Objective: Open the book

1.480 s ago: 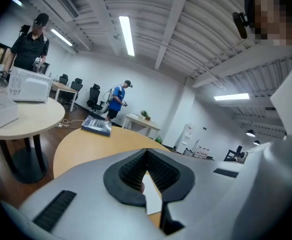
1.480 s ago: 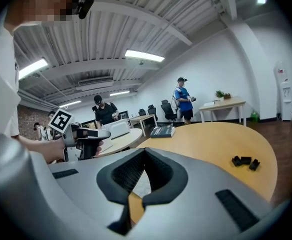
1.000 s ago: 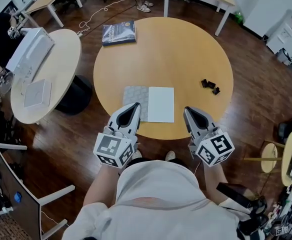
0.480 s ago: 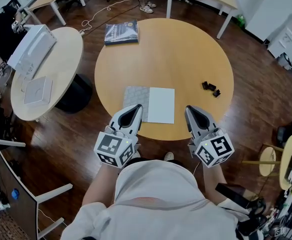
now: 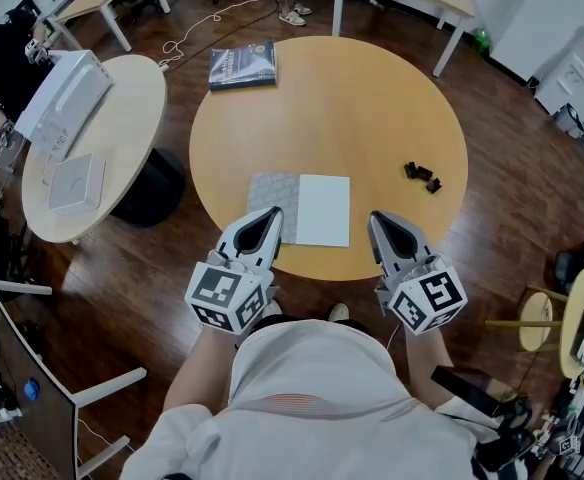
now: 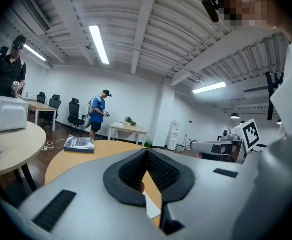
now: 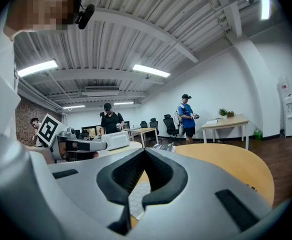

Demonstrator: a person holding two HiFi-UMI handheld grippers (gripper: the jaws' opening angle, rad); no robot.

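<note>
Grippers first: your left gripper (image 5: pixel 270 214) and right gripper (image 5: pixel 376 219) both have their jaws pressed together with nothing in them, hanging over the near edge of the round table (image 5: pixel 372 98). The blue book (image 5: pixel 242 65) lies closed at the far left edge, well apart from both. A flat grey-and-white pad (image 5: pixel 299 208) sits between your grippers; can't tell if it's a book too.

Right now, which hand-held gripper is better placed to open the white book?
Probably the right hand-held gripper: it points beside the white book's right edge. The left hand-held gripper is over the gray mat instead.
</note>
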